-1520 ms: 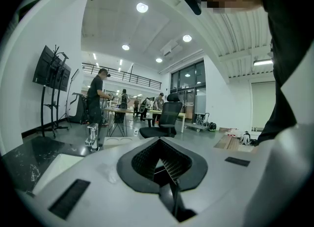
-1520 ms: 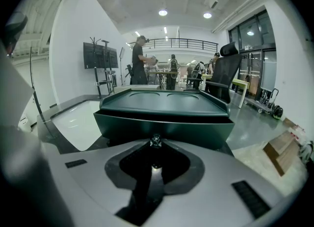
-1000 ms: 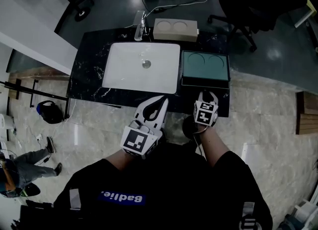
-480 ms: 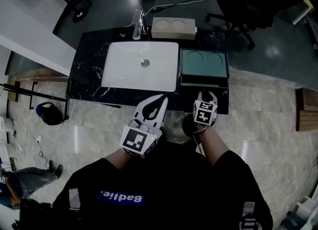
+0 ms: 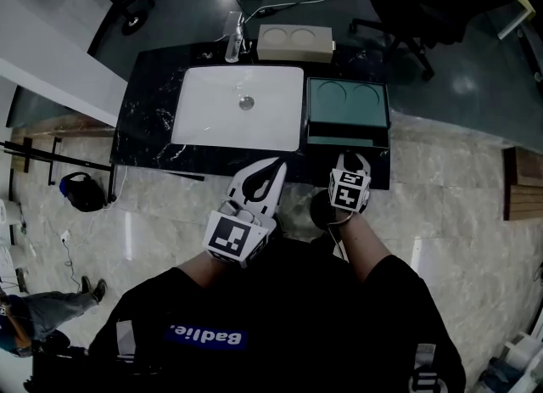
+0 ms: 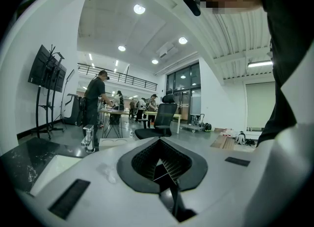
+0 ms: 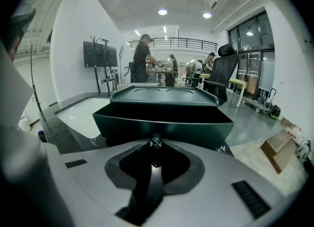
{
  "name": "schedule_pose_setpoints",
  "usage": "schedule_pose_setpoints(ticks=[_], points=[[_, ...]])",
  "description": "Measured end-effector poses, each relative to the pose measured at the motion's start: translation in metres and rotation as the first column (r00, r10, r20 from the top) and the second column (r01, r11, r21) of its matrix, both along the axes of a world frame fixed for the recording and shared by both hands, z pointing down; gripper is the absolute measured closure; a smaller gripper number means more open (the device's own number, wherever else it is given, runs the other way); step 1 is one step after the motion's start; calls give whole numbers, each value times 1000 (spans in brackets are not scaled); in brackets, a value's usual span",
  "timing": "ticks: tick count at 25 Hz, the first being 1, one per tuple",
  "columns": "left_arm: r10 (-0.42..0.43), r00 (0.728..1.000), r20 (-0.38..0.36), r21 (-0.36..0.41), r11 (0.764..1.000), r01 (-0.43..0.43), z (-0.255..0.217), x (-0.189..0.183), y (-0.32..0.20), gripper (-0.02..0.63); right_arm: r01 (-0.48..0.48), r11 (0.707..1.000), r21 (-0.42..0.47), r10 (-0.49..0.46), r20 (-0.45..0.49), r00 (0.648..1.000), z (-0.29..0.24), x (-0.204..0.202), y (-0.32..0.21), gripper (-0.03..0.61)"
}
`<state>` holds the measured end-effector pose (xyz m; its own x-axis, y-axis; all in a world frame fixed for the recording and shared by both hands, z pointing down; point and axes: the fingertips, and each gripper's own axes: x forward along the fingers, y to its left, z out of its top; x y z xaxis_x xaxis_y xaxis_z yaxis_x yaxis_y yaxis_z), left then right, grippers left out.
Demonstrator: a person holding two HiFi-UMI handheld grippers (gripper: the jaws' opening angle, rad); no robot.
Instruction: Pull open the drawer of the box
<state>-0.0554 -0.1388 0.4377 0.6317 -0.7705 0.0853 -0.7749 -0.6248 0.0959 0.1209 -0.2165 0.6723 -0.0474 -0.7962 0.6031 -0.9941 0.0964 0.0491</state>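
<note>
A dark green box (image 5: 348, 101) stands on the black counter (image 5: 148, 120), to the right of the sink. Its drawer (image 5: 346, 138) is out a little toward me, with a dark gap showing under the lid. My right gripper (image 5: 350, 160) is at the drawer front and is shut on the small knob (image 7: 156, 141). In the right gripper view the drawer front (image 7: 122, 125) fills the middle, below the box lid (image 7: 164, 96). My left gripper (image 5: 275, 168) hovers at the counter's front edge, left of the box, shut and holding nothing (image 6: 158, 163).
A white sink (image 5: 239, 118) fills the counter's left half, with a faucet (image 5: 233, 43) behind it. A beige box (image 5: 294, 42) sits at the back edge. An office chair (image 5: 405, 5) stands beyond the counter. People work at far tables (image 6: 98, 103).
The drawer has come a little further out of the box with my right gripper on its knob. The left gripper has hardly moved.
</note>
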Motion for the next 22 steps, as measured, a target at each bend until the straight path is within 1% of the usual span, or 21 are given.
schedule_pose_setpoints(ticks=[2,5,11,15,18,22], points=[[3,1000,-7,3,1000,-3,-3,1,1,626,0,1000,-2,0,-1,1000,0,0,2,511],[4,1000,11,-4,1000,-4,1,0,2,626,-2,1000,-6,2,-1,1000,1,0,6,511],[25,1000,10,2,1000,-25,2,4,6,626,-7,1000,-9,7,2,1000,3,1,13,511],[25,1000,2,-7,1000,-25,0,6,7,626,-9,1000,-6,9,2,1000,2,0,16,511],[20,1000,17,-18,1000,-20,-1,5,6,626,-12,1000,-7,12,2,1000,3,0,19,511],[27,1000,15,-17,1000,-27,0,6,7,626,-12,1000,-7,12,1,1000,4,0,21,511]])
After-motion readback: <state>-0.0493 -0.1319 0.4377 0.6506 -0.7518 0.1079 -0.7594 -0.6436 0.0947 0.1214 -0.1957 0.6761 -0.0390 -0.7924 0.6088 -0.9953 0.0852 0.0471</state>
